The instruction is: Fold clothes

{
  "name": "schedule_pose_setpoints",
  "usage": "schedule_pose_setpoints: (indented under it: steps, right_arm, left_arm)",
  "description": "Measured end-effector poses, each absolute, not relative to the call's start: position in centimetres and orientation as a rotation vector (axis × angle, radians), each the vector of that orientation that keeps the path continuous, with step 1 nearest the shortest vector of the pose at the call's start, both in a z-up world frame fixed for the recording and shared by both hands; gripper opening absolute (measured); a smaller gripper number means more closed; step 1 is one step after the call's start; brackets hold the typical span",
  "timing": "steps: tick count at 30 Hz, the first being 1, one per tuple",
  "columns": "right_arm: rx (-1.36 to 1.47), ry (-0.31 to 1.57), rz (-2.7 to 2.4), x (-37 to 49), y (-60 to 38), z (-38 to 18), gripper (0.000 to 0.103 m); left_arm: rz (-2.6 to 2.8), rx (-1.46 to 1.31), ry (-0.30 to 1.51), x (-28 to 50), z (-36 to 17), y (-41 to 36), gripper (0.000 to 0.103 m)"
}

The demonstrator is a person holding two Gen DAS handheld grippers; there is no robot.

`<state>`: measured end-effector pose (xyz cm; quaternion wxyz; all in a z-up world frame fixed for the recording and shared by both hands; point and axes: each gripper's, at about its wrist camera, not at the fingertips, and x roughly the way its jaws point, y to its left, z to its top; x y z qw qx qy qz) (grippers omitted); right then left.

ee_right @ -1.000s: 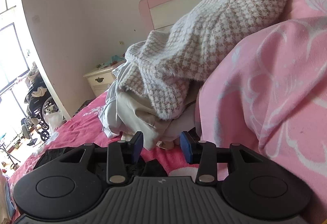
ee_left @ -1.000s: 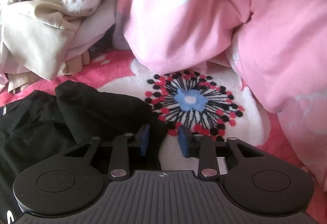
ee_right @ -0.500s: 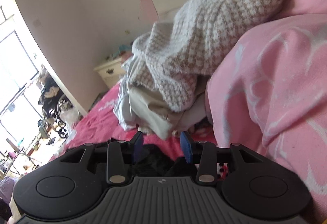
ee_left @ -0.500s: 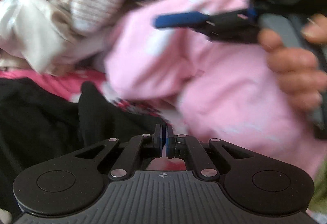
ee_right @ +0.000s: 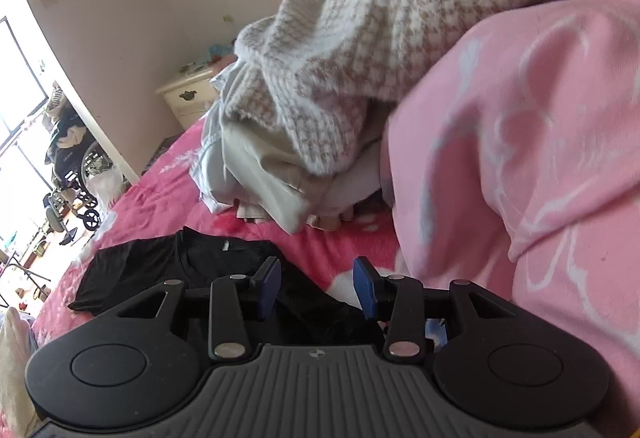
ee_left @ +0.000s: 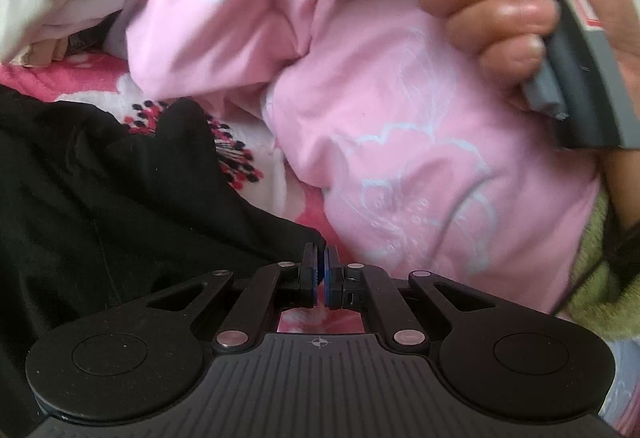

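Black garment (ee_right: 172, 270) at 9 o'clock of right wrist view, spread on the red floral bed cover (ee_right: 160, 194); flat but rumpled, no clean fold visible. Long axis running roughly 8 to 2 o'clock; neckline with pale tag toward 12.

Left gripper (ee_left: 320, 270): jaws fully together at the garment's edge, a corner of black cloth apparently pinched, though too dark to confirm.

Pile of unfolded clothes (ee_right: 320, 78) at 12 o'clock: houndstooth knit over cream pieces. All left to do.

Right gripper (ee_right: 316, 286): jaws about half apart, nothing between them, hovering above the black cloth.

Pink quilt (ee_right: 520, 158) at 3 o'clock, bunched.

Judgement: early stage, 1 item laid out, 0 folded.
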<state>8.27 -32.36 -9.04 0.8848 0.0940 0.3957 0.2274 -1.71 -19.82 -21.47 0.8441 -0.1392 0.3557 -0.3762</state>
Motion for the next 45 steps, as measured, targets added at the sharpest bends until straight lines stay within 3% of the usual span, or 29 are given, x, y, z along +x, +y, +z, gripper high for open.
schedule_pose_setpoints:
  steps: [6, 12, 17, 21, 23, 24, 31, 33, 38, 45]
  right_arm:
    - [0.193, 0.854, 0.457, 9.0, -31.4, -10.6, 0.043]
    - [0.388, 1.064, 0.498, 12.4, -30.6, -14.5, 0.043]
    - [0.25, 1.066, 0.329, 14.7, -30.9, -17.2, 0.037]
    - [-0.064, 0.937, 0.211, 15.6, -30.7, -18.0, 0.026]
    - [-0.179, 0.895, 0.16, 16.2, -30.8, -18.4, 0.003]
    - [-0.225, 0.872, 0.134, 16.5, -31.2, -18.3, 0.0]
    - [-0.323, 0.809, 0.129, 17.2, -32.7, -18.0, 0.0]
    - [-0.317, 0.843, 0.189, 16.4, -32.5, -17.8, 0.0]
    - [-0.25, 0.968, 0.353, 15.4, -32.6, -16.8, 0.018]
    - [-0.231, 1.125, 0.558, 15.0, -31.5, -17.3, 0.018]
  left_arm:
    - [-0.79, -0.249, 0.805, -2.4, -22.9, -19.9, 0.001]
    - [-0.766, -0.246, 0.804, -3.0, -23.2, -19.9, 0.001]
    - [-0.738, -0.261, 0.806, -3.1, -23.2, -19.8, 0.001]
    - [-0.72, -0.261, 0.798, -3.6, -23.2, -19.8, 0.002]
    - [-0.711, -0.251, 0.791, -3.8, -23.1, -19.9, 0.002]
    - [-0.707, -0.249, 0.789, -3.9, -23.1, -19.9, 0.002]
    - [-0.687, -0.262, 0.776, -4.2, -23.4, -19.9, 0.003]
    - [-0.685, -0.261, 0.766, -4.4, -23.4, -19.9, 0.003]
    - [-0.69, -0.284, 0.759, -4.3, -23.7, -19.7, 0.003]
    - [-0.692, -0.26, 0.735, -4.7, -23.8, -19.9, 0.003]
